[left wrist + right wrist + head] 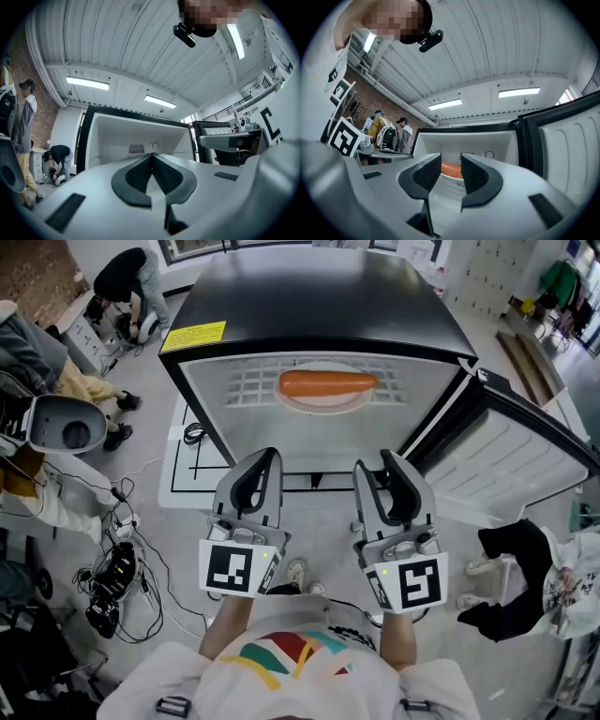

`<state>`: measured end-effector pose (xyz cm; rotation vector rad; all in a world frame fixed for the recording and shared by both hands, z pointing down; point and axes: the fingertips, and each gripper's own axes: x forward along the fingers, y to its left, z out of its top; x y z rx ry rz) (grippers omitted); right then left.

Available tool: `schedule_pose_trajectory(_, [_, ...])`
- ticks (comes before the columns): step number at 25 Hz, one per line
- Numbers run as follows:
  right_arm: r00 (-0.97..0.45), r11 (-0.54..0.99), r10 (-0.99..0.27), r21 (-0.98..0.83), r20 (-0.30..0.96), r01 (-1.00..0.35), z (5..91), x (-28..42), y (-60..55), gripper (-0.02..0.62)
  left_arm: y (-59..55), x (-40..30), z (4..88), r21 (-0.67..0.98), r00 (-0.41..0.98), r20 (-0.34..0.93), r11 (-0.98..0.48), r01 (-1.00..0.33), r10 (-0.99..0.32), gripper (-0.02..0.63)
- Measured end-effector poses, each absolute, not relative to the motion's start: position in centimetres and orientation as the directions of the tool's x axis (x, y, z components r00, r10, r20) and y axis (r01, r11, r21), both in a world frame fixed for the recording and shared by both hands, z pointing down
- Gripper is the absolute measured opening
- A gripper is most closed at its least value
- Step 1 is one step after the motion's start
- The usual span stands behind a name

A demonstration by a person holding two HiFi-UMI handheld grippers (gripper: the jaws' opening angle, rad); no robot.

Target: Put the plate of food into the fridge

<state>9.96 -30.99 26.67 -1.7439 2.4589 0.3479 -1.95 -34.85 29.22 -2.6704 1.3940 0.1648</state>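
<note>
The fridge (pixel 309 306) stands with its door (pixel 511 451) swung open to the right. Inside, a white plate (pixel 323 399) with a long orange piece of food (pixel 328 382) rests on the wire shelf (pixel 253 381). Both grippers hang in front of the fridge, apart from the plate. My left gripper (pixel 260 463) is empty, and in the left gripper view its pads meet at the tips (pixel 151 157). My right gripper (pixel 380 465) holds nothing; in the right gripper view a gap stands between its jaws (pixel 451 161), and the orange food (pixel 449 168) shows far beyond it.
Cables and gear (pixel 117 573) lie on the floor at the left, near a white rounded seat (pixel 66 423). A person (pixel 131 282) bends down at the back left. Dark clothing (pixel 511 582) lies at the right under the open door.
</note>
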Motion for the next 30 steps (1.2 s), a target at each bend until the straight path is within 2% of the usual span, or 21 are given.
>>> schedule_pose_trajectory(2, [-0.306, 0.295, -0.923, 0.08, -0.233, -0.952, 27.2, 10.6, -30.7, 0.087, -34.5, -1.9, 29.4, -0.068, 0.565, -0.156, -0.562, -0.825, -0.81, 0.005])
schedule_pose_trajectory(3, [-0.293, 0.286, -0.926, 0.062, -0.239, -0.956, 27.5, 10.8, -30.5, 0.005, -34.4, -1.9, 29.5, -0.07, 0.564, -0.157, -0.56, -0.825, -0.811, 0.005])
schedule_pose_trajectory(4, [-0.282, 0.279, -0.928, 0.05, -0.243, -0.959, 27.7, 11.0, -30.3, 0.0, -34.2, -1.9, 29.5, -0.071, 0.563, -0.158, -0.559, -0.826, -0.811, 0.005])
schedule_pose_trajectory(12, [-0.226, 0.236, -0.956, -0.03, -0.188, -0.971, 30.2, 10.9, -29.4, -0.001, -33.0, -1.5, 29.2, -0.084, 0.566, -0.164, -0.56, -0.824, -0.808, 0.005])
schedule_pose_trajectory(18, [-0.197, 0.191, -0.957, 0.048, -0.212, -0.98, 29.7, 11.0, -29.1, 0.0, -33.1, -2.0, 29.0, -0.092, 0.556, -0.171, -0.548, -0.831, -0.814, 0.005])
schedule_pose_trajectory(30, [-0.199, 0.195, -0.958, 0.039, -0.208, -0.98, 29.7, 10.8, -30.0, -0.001, -34.0, -2.6, 29.3, -0.08, 0.551, -0.171, -0.546, -0.834, -0.817, 0.005])
